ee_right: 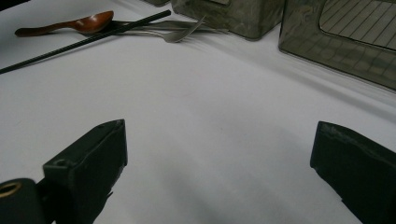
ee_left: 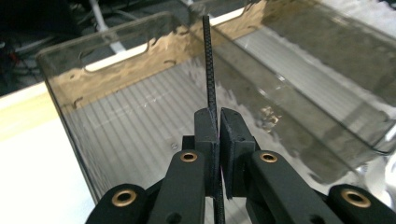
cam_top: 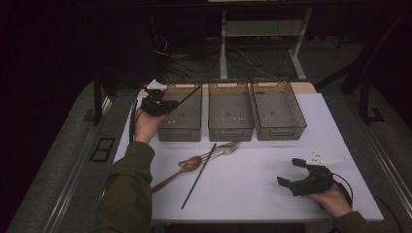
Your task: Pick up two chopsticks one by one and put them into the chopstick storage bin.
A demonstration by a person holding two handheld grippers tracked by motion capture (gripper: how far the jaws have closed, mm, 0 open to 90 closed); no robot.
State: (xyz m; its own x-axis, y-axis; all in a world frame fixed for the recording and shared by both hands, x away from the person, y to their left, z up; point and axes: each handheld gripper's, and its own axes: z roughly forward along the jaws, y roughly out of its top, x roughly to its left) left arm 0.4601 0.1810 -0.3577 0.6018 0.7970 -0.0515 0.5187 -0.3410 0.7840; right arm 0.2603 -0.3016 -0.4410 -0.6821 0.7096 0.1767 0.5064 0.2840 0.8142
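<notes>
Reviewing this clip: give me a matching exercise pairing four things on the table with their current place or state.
Things:
1. Left gripper
2. Right gripper
3. Wooden spoon
4. Middle bin

States:
A. open above the white table
B. empty, between two other bins
C. shut on a black chopstick over the left bin
D. lying beside a fork

Pairs: 1-C, 2-A, 3-D, 4-B

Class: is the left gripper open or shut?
Shut: the left gripper has its jaws pressed against a black chopstick, held over the left bin.
</notes>
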